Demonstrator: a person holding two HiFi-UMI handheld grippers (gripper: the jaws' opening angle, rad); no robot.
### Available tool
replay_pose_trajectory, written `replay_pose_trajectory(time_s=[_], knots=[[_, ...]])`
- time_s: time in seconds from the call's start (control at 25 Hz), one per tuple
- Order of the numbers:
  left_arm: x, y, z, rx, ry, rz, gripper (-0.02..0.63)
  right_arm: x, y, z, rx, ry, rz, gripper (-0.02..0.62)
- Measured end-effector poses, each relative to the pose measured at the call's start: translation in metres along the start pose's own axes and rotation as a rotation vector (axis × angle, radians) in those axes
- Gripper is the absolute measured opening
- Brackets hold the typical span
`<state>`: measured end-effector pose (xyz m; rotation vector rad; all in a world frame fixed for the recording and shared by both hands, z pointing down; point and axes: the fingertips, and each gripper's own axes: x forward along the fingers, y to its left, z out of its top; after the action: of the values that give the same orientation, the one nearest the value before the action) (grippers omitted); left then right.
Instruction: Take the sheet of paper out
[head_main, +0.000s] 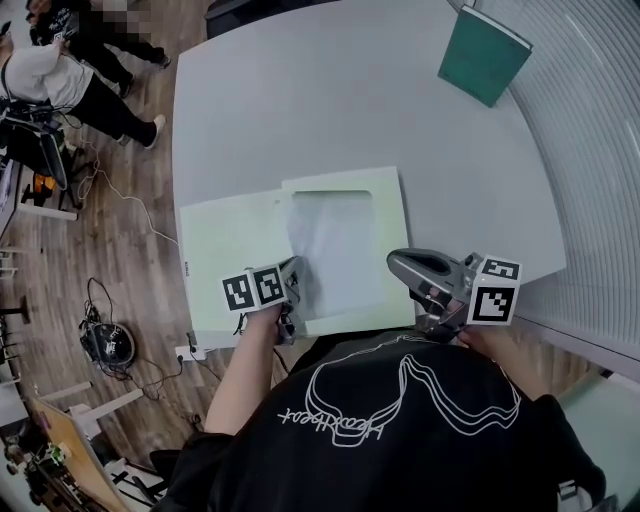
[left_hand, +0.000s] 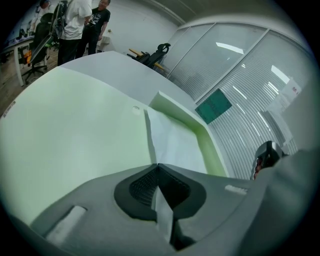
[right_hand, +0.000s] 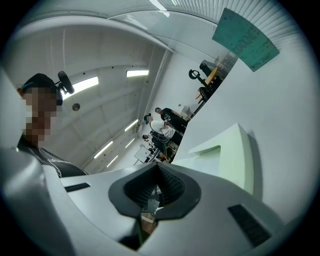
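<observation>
1. A black shirt with a white line drawing (head_main: 400, 400) is worn by the person holding both grippers and fills the nearest part of the head view.
2. The left gripper (head_main: 296, 272) (left_hand: 157, 165), with its marker cube, is angled down onto the near edge of the folder. Its jaws are pressed together on the near left corner of the white sheet of paper (head_main: 335, 250) (left_hand: 176, 142), and a strip of the sheet is seen running between the black ribbed pads (left_hand: 142, 186).
3. The right gripper (head_main: 396, 263) (right_hand: 157, 166) is held level at the folder's near right corner. Its jaws are pressed together with nothing between them. Contact with the folder cannot be told.
4. A pale green card folder (head_main: 225, 245) (left_hand: 75, 130) (right_hand: 240, 155) lies open on the table, its right half forming a frame with a rectangular window.
5. The sheet lies in that right half beneath the frame. Its left edge is raised a little along the fold.
6. A large grey table (head_main: 330, 90) (left_hand: 125, 70) bears the folder.
7. A dark green book (head_main: 485, 52) (left_hand: 213, 105) (right_hand: 245, 39) lies at the far right of the table, well apart from the folder.
8. Standing people (head_main: 70, 80) (left_hand: 82, 22) are seen on the wooden floor (head_main: 120, 260) beyond the table's far left corner.
</observation>
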<state>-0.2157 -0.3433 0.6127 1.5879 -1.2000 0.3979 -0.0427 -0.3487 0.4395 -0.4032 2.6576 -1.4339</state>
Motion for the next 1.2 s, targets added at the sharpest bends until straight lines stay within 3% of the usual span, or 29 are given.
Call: replay_pose_trajectory(time_s=[0.24, 0.84, 1.2], knots=[[-0.025, 0.039, -0.009, 0.010, 0.005, -0.032, 0.014, 0.026, 0.020, -0.038, 0.004, -0.042, -0.035, 0.009], [-0.044, 0.043, 0.023, 0.033, -0.024, -0.070, 0.014, 0.047, 0.046, -0.047, 0.019, -0.051, -0.098, 0.009], [-0.085, 0.087, 0.011, 0.049, -0.062, -0.075, 0.014, 0.083, 0.076, -0.097, 0.003, -0.044, -0.105, 0.009]])
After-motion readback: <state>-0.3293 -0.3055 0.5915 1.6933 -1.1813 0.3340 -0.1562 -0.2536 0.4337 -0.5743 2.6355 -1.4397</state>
